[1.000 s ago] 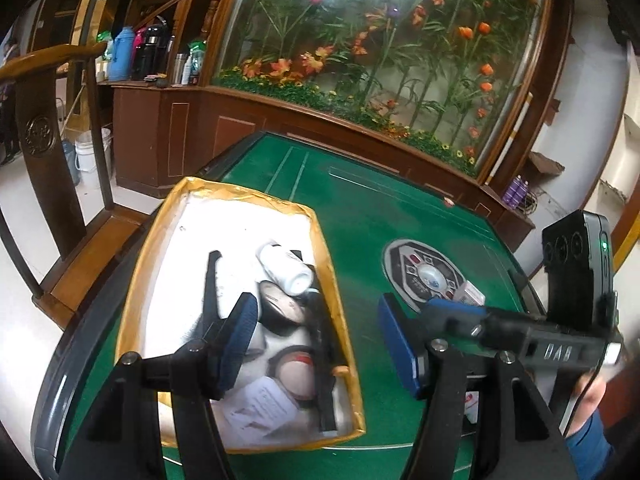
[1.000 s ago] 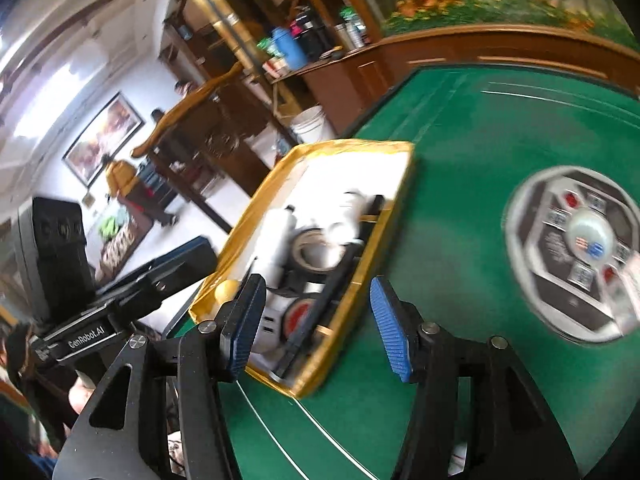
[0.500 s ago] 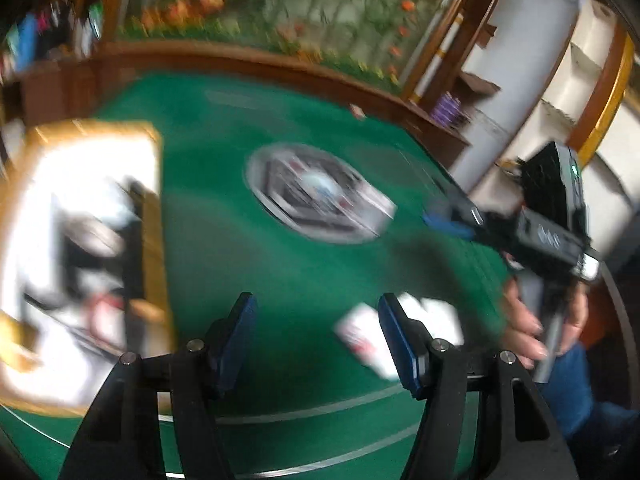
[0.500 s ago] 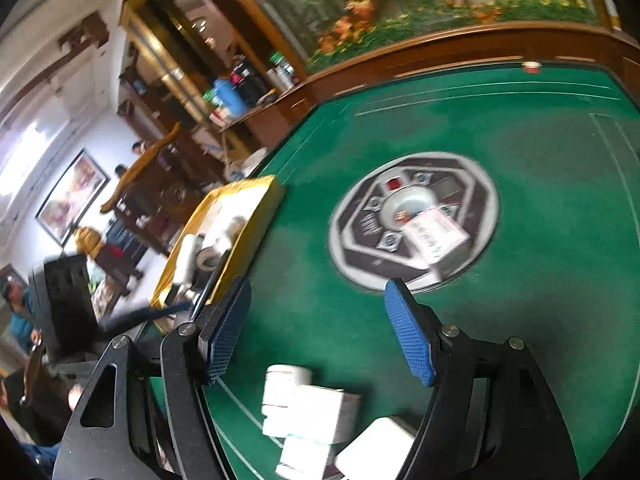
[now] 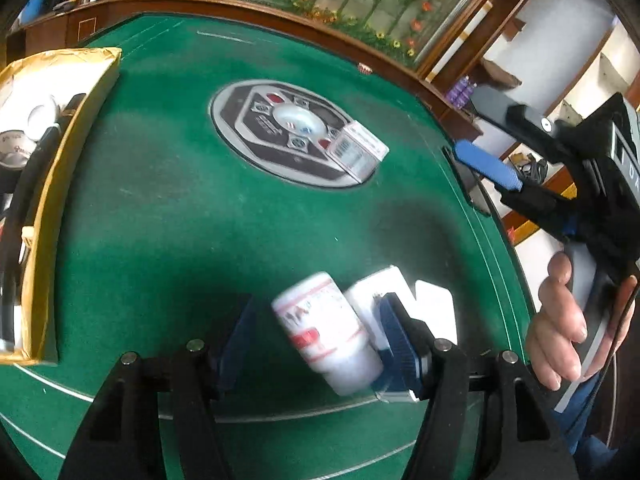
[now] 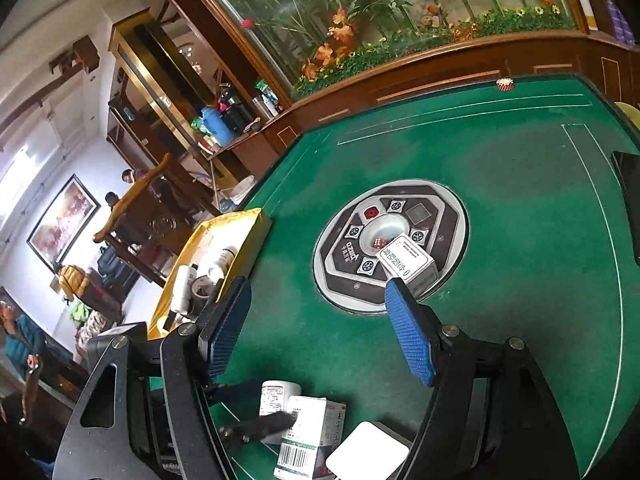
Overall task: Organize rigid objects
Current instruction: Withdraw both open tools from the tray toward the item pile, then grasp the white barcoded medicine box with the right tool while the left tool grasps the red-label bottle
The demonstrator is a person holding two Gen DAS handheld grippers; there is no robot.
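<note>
left hand-held gripper (image 5: 316,328): open | white bottle (image 5: 328,332) between pads, nearer right pad | right hand-held gripper (image 6: 320,328): open, empty

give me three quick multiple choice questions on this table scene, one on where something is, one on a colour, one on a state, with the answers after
1. Where does the lone small box lie?
A. on the round control panel in the middle of the table
B. inside the yellow-rimmed tray
C. on the floor

2. What colour are the pads on the gripper fingers?
A. red
B. blue
C. white

3. How does the left gripper stand to the white bottle?
A. shut tight with nothing in it
B. far from the bottle, over the tray
C. open, with the bottle between its fingers

Answers
1. A: the box rests on the edge of the round control panel, apart from the tray.
2. B: both pads show blue in each wrist view.
3. C: a gap shows between the left pad and the bottle.
</note>
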